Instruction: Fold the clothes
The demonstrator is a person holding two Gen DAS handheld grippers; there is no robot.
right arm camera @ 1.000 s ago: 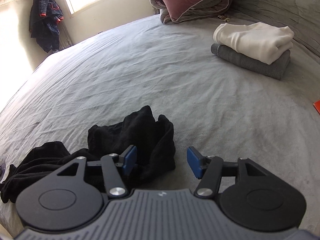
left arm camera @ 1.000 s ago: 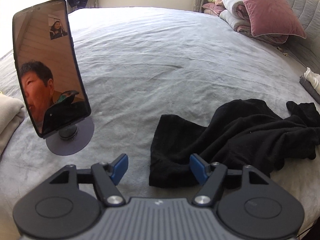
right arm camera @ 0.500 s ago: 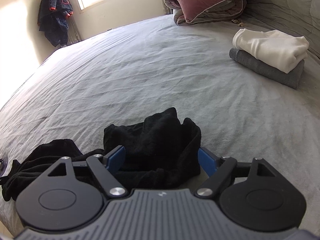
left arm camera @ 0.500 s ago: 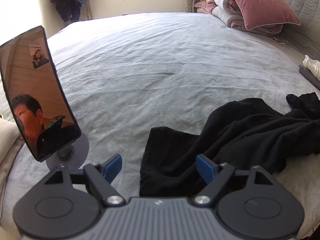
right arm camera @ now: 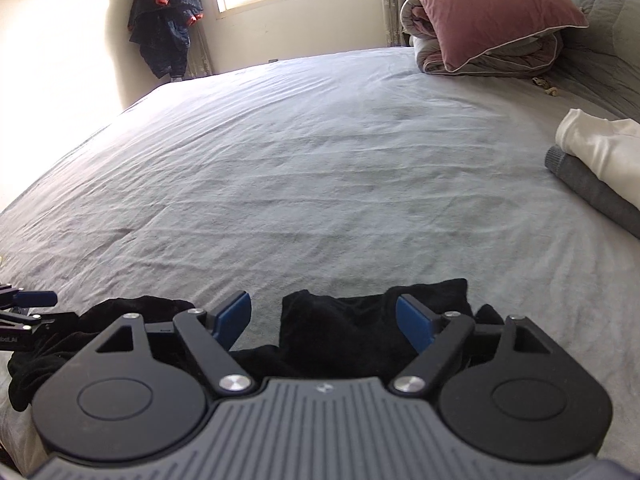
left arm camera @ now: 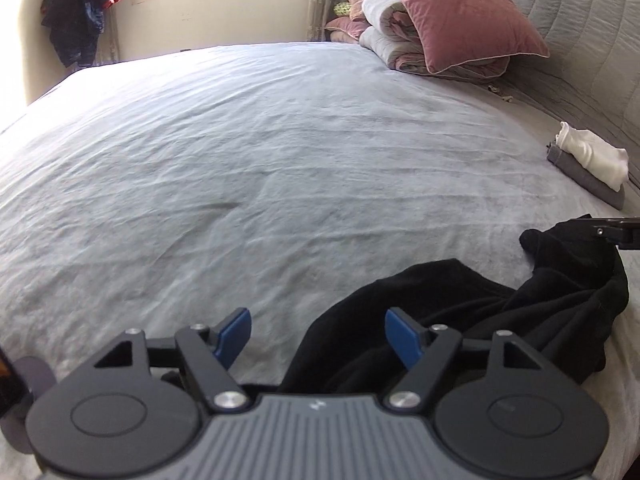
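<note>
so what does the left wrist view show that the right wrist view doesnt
Only the left wrist view: a round grey stand base at its left edge, and small pink cushions behind the bedding. Only the right wrist view: nothing clear. Both: crumpled black garment on the grey bedsheet, pink velvet pillow, folded white and grey clothes, hanging dark jacket. The left gripper is closing; the right gripper is open.

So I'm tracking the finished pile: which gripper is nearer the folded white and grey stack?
Right. The right gripper sits beside the stack; the left gripper, closing, lies farther across the black garment.
</note>
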